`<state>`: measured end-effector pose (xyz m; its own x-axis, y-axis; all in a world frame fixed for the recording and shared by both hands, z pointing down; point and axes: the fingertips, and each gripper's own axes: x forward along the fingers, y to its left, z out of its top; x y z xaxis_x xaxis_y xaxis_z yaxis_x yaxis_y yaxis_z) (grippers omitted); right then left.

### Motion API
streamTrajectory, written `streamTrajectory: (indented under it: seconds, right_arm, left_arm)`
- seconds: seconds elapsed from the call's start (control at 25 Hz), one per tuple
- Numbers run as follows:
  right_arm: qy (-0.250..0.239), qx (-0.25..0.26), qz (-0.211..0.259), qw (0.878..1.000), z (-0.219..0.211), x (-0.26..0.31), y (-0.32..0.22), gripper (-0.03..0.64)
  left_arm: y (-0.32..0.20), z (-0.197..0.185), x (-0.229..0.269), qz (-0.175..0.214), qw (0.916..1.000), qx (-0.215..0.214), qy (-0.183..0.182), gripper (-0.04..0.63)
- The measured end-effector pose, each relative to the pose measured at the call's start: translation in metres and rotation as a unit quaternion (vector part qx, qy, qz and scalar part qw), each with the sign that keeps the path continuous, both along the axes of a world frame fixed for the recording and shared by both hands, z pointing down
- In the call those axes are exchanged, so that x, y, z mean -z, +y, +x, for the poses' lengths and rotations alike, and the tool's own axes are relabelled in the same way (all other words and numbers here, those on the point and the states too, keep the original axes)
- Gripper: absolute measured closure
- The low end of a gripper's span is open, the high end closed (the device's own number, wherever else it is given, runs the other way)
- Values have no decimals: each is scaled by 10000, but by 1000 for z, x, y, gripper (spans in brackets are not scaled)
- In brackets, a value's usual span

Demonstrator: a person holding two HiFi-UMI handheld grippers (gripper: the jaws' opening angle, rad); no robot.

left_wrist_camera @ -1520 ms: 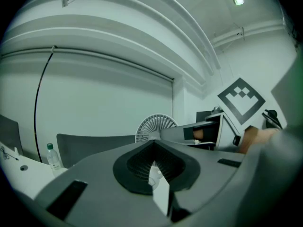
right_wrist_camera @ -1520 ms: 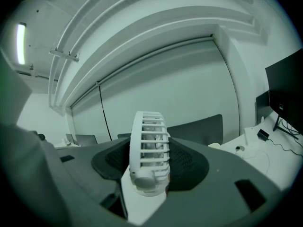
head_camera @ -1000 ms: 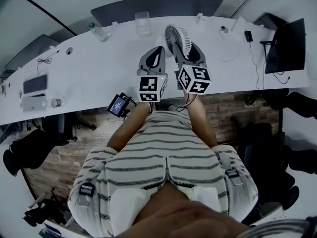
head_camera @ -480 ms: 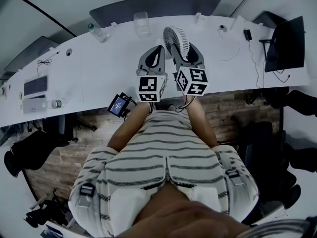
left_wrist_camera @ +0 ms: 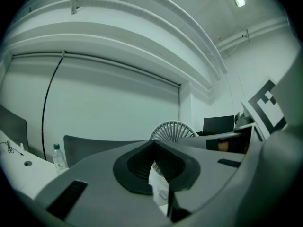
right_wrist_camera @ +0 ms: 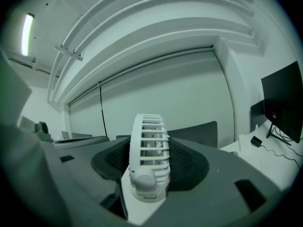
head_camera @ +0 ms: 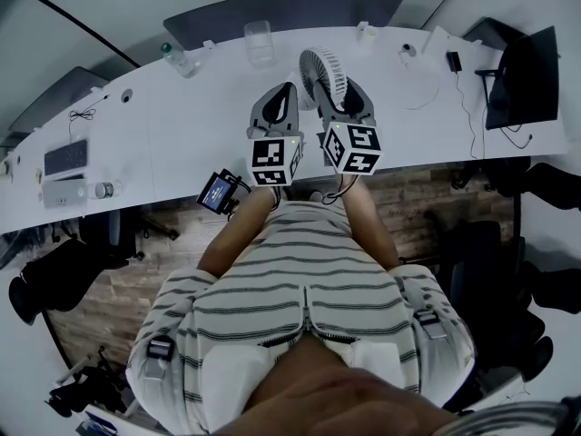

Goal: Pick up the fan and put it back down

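The white fan sits at the far middle of the long white desk, its round cage on edge; the head view does not show whether its base touches the desktop. The right gripper reaches to it from the near side. In the right gripper view the fan stands upright and edge-on between the two dark pads, which press on either face of the cage, so the right gripper pinches the fan.

The left gripper lies just to the left of the fan, apart from it. In the left gripper view the tips of the left gripper meet in a point with nothing held; the fan shows beyond them, slightly to the right.

Further left on the desk, near its far edge, stands a water bottle, and a clear cup stands between it and the fan; a keyboard lies at the far left. A dark monitor stands at the right end. A small device with a lit screen hangs at the near edge of the desk, beside the person's striped shirt.
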<state>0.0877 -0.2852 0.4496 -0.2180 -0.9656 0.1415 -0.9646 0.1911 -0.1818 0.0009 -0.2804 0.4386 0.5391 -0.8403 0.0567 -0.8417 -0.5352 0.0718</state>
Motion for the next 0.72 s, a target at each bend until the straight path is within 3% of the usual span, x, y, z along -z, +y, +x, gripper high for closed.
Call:
streamTrajectory:
  seconds: [0.72]
  right_arm:
    - [39,-94,-34,9999,4,-4,1,390]
  left_arm:
    - [3,-3,-8,-138,9999,-35,-71,588]
